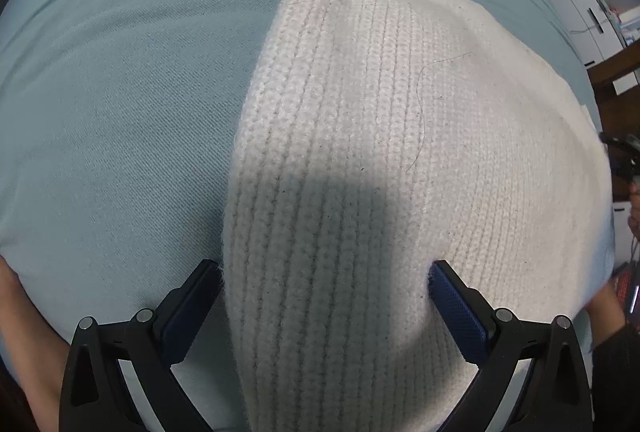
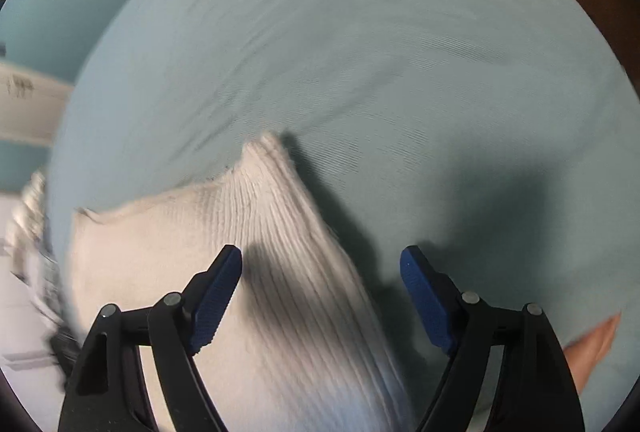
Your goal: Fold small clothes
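The cream knitted garment [image 1: 360, 152] lies flat on a pale blue bed sheet [image 1: 120, 92], its ribs running from the bottom of the left wrist view up to a narrow point at the top. Its long axis therefore follows the pointing line of the left gripper [image 1: 324, 296], which aims steeply down with jaws apart, straddling the garment's near end; the right pad looks to brush the knit, but nothing is clamped. In the right wrist view, which is blurred, the garment fills the lower left, its right edge slanting down between the jaws of the right gripper [image 2: 320, 272]. Those jaws are apart and hold nothing. My judgement is that the left hand is nearer a usable hold, while the right sits over the edge it would need to pinch.
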Motion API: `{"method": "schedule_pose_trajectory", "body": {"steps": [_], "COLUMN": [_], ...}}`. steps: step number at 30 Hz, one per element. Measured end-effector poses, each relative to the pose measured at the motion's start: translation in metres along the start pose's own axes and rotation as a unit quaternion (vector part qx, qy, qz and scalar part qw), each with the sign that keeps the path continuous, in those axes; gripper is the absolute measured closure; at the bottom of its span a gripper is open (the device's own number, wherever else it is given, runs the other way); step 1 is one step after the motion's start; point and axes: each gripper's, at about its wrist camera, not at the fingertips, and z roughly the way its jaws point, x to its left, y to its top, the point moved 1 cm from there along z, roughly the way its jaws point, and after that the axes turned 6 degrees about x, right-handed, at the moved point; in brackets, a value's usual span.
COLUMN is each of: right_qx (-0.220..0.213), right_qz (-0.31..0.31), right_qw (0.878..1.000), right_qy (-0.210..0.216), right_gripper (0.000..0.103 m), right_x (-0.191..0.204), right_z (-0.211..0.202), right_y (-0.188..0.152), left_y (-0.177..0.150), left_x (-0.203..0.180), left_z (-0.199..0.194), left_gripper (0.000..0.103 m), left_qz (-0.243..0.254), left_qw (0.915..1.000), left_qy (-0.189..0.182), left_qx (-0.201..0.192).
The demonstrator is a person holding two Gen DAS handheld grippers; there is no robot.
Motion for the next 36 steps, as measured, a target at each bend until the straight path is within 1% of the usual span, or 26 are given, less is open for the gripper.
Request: {"method": "schedule_pose_trajectory", "body": {"steps": [1,3,5,6,7,8,9,10,12,14,16,17,18,20,22,23,24,25,27,28,29,30,31,32,34,36], "right_qx": [-0.004,-0.024,-0.072,-0.111,-0.129,-0.146,-0.152,-0.149,-0.127,-0.098,-0.080,-0.071,-0.060,-0.035,-0.007,-0.002,-0.009,-0.017,-0.020,-0.022,-0.024,-0.026,-0.030,-0.035,-0.039,-0.018], "right_qz": [-0.022,-0.037,-0.018,-0.019,-0.023,-0.029,-0.039,-0.049,-0.080,-0.118,-0.168,-0.204,-0.233,-0.262,-0.261,-0.264,-0.273,-0.279,-0.278,-0.277,-0.278,-0.281,-0.284,-0.284,-0.284,-0.284], "right_qw": [0.999,0.995,0.988,0.980,0.977,0.975,0.976,0.978,0.983,0.984,0.978,0.971,0.963,0.955,0.955,0.954,0.951,0.949,0.950,0.951,0.951,0.950,0.950,0.949,0.948,0.948], "right_qy": [-0.038,-0.088,-0.135,-0.163,-0.167,-0.163,-0.150,-0.138,-0.109,-0.089,-0.089,-0.102,-0.118,-0.136,-0.140,-0.145,-0.145,-0.143,-0.138,-0.135,-0.133,-0.132,-0.129,-0.130,-0.135,-0.140], "right_gripper": [0.025,0.025,0.025,0.025,0.025,0.025,0.025,0.025,0.025,0.025,0.025,0.025,0.025,0.025,0.023,0.021,0.016,0.013,0.010,0.008,0.007,0.004,0.001,0.001,0.001,0.001], "right_x": [0.010,0.020,0.030,0.039,0.048,0.056,0.065,0.074,0.086,0.105,0.114,0.124,0.130,0.130,0.123,0.121,0.121,0.122,0.121,0.121,0.114,0.099,0.075,0.075,0.077,0.082], "right_z": [0.009,0.015,0.003,-0.012,-0.020,-0.030,-0.037,-0.038,-0.037,-0.023,-0.009,0.005,0.017,0.039,0.067,0.078,0.084,0.088,0.095,0.098,0.099,0.095,0.092,0.095,0.099,0.096], "right_y": [0.001,0.003,-0.003,-0.013,-0.021,-0.033,-0.048,-0.062,-0.091,-0.119,-0.144,-0.156,-0.163,-0.169,-0.175,-0.177,-0.178,-0.180,-0.181,-0.182,-0.181,-0.177,-0.178,-0.180,-0.187,-0.189], "left_y": [0.000,0.009,0.008,0.009,0.012,0.012,0.011,0.010,0.006,0.002,-0.005,-0.008,-0.009,-0.010,-0.015,-0.016,-0.015,-0.016,-0.017,-0.016,-0.014,-0.011,-0.007,-0.007,-0.004,-0.012], "left_x": [0.000,-0.009,-0.012,-0.015,-0.020,-0.026,-0.030,-0.034,-0.045,-0.058,-0.074,-0.083,-0.091,-0.104,-0.114,-0.112,-0.109,-0.104,-0.094,-0.093,-0.091,-0.088,-0.088,-0.088,-0.091,-0.108], "left_z": [-0.001,-0.005,-0.008,-0.013,-0.022,-0.029,-0.038,-0.048,-0.074,-0.098,-0.112,-0.113,-0.107,-0.086,-0.057,-0.043,-0.029,-0.017,-0.017,-0.017,-0.017,-0.018,-0.019,-0.021,-0.024,-0.034], "left_gripper": [0.000,0.000,0.000,0.000,0.000,0.000,0.000,0.000,0.000,0.000,0.000,0.000,0.000,0.000,0.000,0.000,0.000,0.000,0.000,0.000,0.000,0.000,0.000,0.000,0.000,0.000], "left_qz": [0.001,0.003,0.006,0.010,0.018,0.025,0.033,0.039,0.050,0.067,0.097,0.118,0.139,0.177,0.199,0.207,0.211,0.210,0.200,0.203,0.205,0.204,0.201,0.199,0.201,0.220], "left_qw": [1.0000,1.0000,0.9998,0.9995,0.9987,0.9976,0.9957,0.9934,0.9866,0.9781,0.9699,0.9671,0.9660,0.9644,0.9609,0.9596,0.9585,0.9584,0.9641,0.9643,0.9644,0.9655,0.9669,0.9670,0.9639,0.9561], "left_qy": [0.000,0.004,0.017,0.028,0.047,0.063,0.080,0.096,0.120,0.133,0.130,0.127,0.126,0.135,0.156,0.167,0.179,0.185,0.158,0.156,0.155,0.152,0.149,0.151,0.165,0.178], "left_qx": [-0.001,-0.002,-0.003,-0.005,-0.010,-0.017,-0.031,-0.049,-0.098,-0.145,-0.182,-0.187,-0.178,-0.143,-0.113,-0.093,-0.069,-0.056,-0.073,-0.068,-0.063,-0.056,-0.052,-0.051,-0.056,-0.076]}}
